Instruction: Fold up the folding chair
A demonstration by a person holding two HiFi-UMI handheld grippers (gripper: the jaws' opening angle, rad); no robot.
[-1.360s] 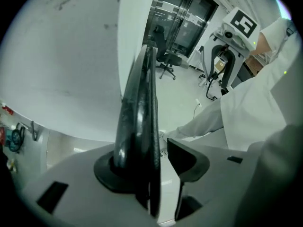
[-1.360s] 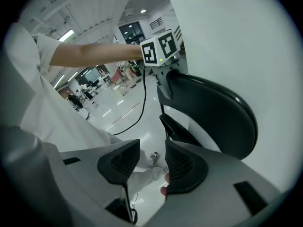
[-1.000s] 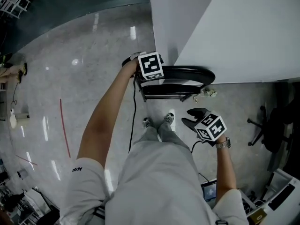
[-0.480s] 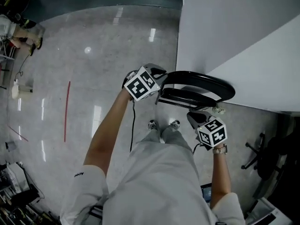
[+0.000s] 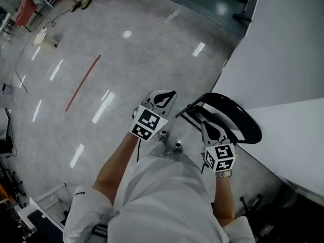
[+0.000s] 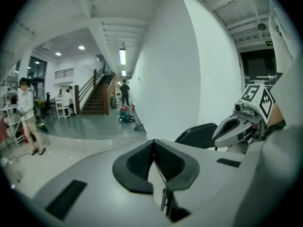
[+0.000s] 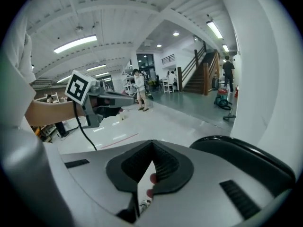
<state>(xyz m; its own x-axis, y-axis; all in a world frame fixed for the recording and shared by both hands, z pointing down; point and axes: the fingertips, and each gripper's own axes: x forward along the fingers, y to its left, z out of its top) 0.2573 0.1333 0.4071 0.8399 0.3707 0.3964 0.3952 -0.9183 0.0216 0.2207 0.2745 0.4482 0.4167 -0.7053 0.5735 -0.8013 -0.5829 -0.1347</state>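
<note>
the black folding chair with a curved top rail stands thin and upright against the white wall, just beyond the fingers of the right gripper and off to the right of the fingers of the left gripper. both pairs of fingers have just been closing and are now pressed together with nothing between them. the left gripper view shows only floor and wall ahead of its fingers, with the chair off to their right. the right gripper view has the chair's dark rail to the right of its fingers, outside them. whether the right fingers brush the frame cannot be told from above. judging by how flat the chair looks, seat drawn up close to the back, the folding itself seems done and this is the letting-go stage, with both tools free over the polished grey speckled floor. the next move likely calls for little more than checking that the chair leans steadily. should it start to slide or spring open, the fingers would need to spread again and pinch the top rail.
</note>
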